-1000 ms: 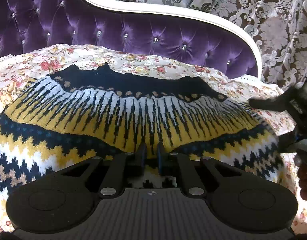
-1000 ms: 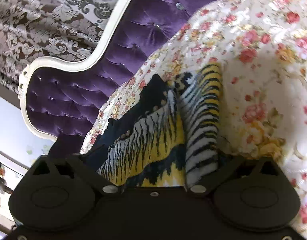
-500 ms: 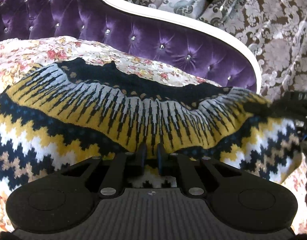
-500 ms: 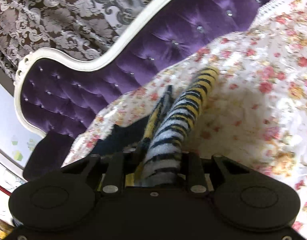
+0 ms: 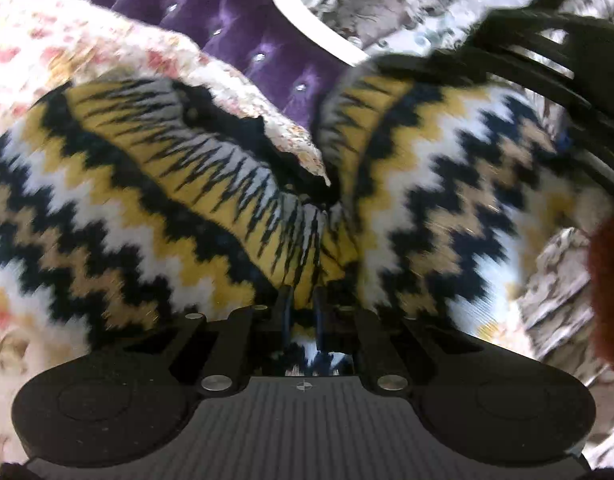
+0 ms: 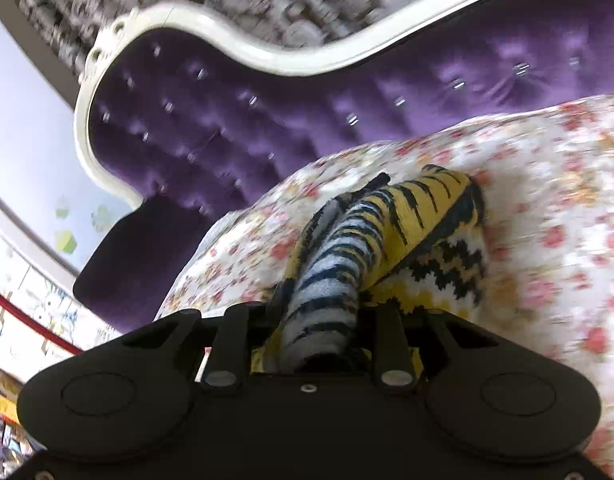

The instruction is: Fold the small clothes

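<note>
A knitted sweater (image 5: 147, 208) with yellow, navy and white zigzag bands lies on a floral bedspread (image 5: 47, 40). My left gripper (image 5: 303, 304) is shut on the sweater's near edge, cloth pinched between its narrow jaws. The sweater's right part (image 5: 459, 184) is lifted and folded over toward the left. In the right wrist view my right gripper (image 6: 319, 320) is shut on a bunched striped fold of the sweater (image 6: 347, 248), held above the bedspread (image 6: 547, 200). The right gripper's black body (image 5: 567, 48) shows at the upper right of the left wrist view.
A purple tufted headboard (image 6: 267, 120) with a white carved frame (image 6: 211, 28) stands behind the bed. Patterned damask curtains (image 5: 387, 0) hang beyond it. A hand in a dark red sleeve (image 5: 611, 288) is at the right edge.
My right gripper has lifted the sweater's right side and carried it over toward the left, making a fold. My left gripper kept its grip and the view tilted.
</note>
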`<act>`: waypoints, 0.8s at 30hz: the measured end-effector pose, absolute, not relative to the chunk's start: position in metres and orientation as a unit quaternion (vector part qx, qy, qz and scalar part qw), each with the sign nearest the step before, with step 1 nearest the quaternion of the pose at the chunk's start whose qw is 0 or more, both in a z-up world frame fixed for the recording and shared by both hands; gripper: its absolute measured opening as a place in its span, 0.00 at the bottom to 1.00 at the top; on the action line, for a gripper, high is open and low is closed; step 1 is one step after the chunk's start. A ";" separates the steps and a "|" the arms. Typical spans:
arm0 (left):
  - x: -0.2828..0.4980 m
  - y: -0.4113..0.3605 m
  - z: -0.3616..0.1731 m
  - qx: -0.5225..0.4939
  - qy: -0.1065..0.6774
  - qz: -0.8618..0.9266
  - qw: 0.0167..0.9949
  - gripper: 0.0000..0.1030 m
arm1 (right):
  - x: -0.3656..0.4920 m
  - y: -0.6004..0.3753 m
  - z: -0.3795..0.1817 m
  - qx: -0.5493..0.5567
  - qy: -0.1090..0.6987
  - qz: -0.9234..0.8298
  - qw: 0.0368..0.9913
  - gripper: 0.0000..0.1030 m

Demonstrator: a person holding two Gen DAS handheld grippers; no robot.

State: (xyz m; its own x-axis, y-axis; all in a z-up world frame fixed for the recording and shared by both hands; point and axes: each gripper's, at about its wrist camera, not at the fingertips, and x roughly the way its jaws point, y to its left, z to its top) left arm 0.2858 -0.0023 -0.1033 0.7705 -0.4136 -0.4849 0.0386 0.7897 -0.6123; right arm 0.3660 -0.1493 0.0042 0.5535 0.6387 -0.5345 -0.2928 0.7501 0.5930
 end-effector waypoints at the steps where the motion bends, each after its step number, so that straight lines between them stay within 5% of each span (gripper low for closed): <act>1: 0.283 0.003 -0.104 -0.311 0.315 -0.128 0.887 0.10 | 0.368 -0.137 0.002 0.214 0.393 0.277 0.851 0.33; 12: 0.244 0.038 -0.111 -0.369 0.342 -0.142 0.852 0.10 | 0.366 -0.045 -0.026 0.088 0.457 0.286 0.837 0.35; 15: 0.236 0.040 -0.108 -0.359 0.346 -0.144 0.855 0.10 | 0.361 -0.030 -0.029 0.056 0.459 0.288 0.839 0.42; 19: 0.219 0.043 -0.112 -0.343 0.351 -0.142 0.859 0.11 | 0.357 -0.025 -0.027 0.075 0.455 0.325 0.826 0.64; 21: 0.213 0.042 -0.112 -0.333 0.352 -0.144 0.863 0.12 | 0.353 -0.028 -0.022 0.089 0.448 0.343 0.821 0.65; 23: 0.206 0.041 -0.110 -0.318 0.352 -0.148 0.868 0.19 | 0.350 -0.035 -0.016 0.112 0.440 0.363 0.813 0.65; 24: 0.202 0.040 -0.110 -0.312 0.347 -0.157 0.870 0.32 | 0.348 -0.042 -0.013 0.130 0.435 0.370 0.810 0.66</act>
